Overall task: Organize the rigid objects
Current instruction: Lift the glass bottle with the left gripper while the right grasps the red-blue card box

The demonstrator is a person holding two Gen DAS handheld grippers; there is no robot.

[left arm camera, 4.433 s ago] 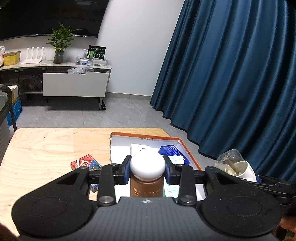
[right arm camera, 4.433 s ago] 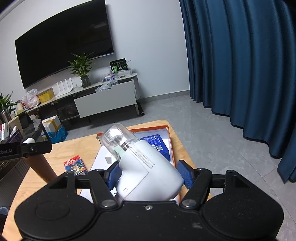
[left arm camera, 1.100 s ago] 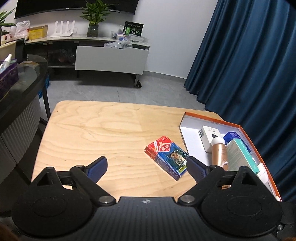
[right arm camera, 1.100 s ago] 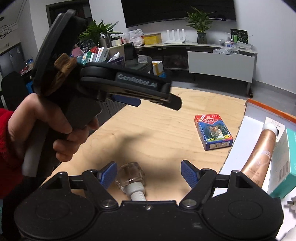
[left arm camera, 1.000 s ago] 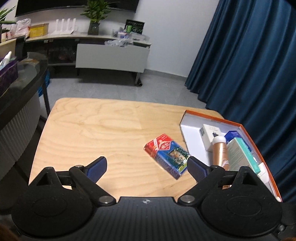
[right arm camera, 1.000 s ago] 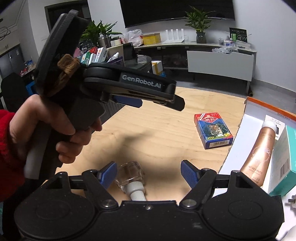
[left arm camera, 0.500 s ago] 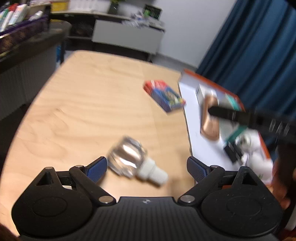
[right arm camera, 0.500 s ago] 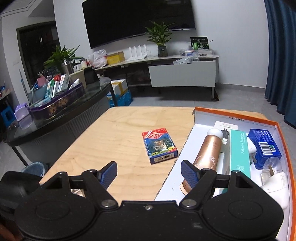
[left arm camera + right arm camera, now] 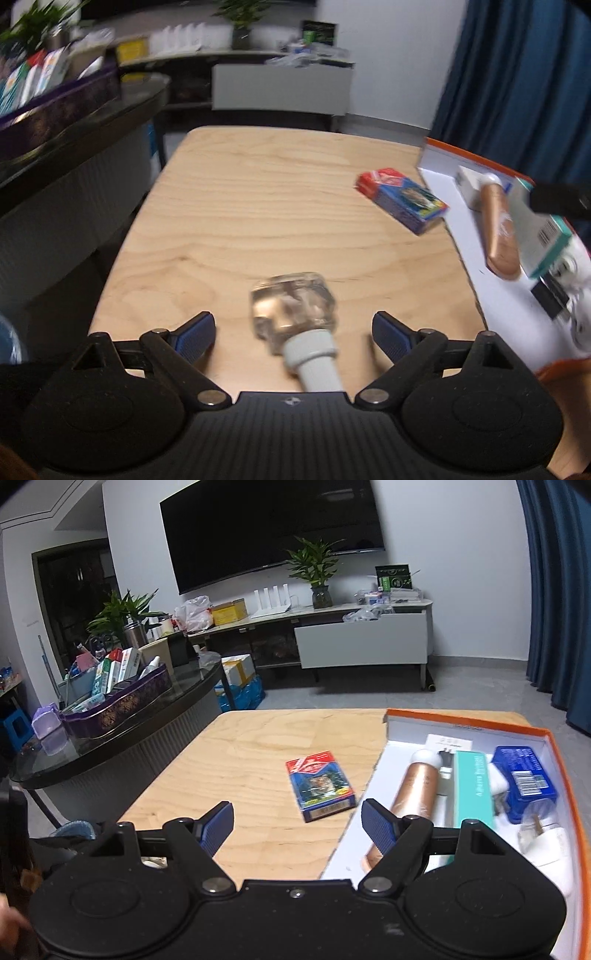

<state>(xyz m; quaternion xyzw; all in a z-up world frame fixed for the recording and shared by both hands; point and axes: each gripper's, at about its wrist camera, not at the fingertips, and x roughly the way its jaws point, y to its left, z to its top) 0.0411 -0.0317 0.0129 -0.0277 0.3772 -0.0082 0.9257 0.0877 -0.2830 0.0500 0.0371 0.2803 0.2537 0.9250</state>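
Observation:
A clear glass bottle with a white cap [image 9: 295,314] lies on the wooden table [image 9: 258,206], cap toward me, between the fingers of my open left gripper [image 9: 293,334]. A red-and-blue card box [image 9: 400,201] lies farther right; it also shows in the right wrist view [image 9: 319,784]. My right gripper [image 9: 297,825] is open and empty above the table, near the card box. The orange-rimmed white box [image 9: 565,775] holds a copper bottle [image 9: 413,790], a teal carton [image 9: 474,786], a blue pack [image 9: 524,781] and white items.
A dark round glass table [image 9: 110,734] with a purple basket of items stands left of the wooden table. A TV stand [image 9: 362,642] and blue curtains [image 9: 517,81] are beyond. The right gripper's black body [image 9: 561,199] reaches over the white box in the left wrist view.
My left gripper has swung toward the glass bottle, which now lies centred between its fingers. My right gripper moved slightly toward the card box. Both stay open.

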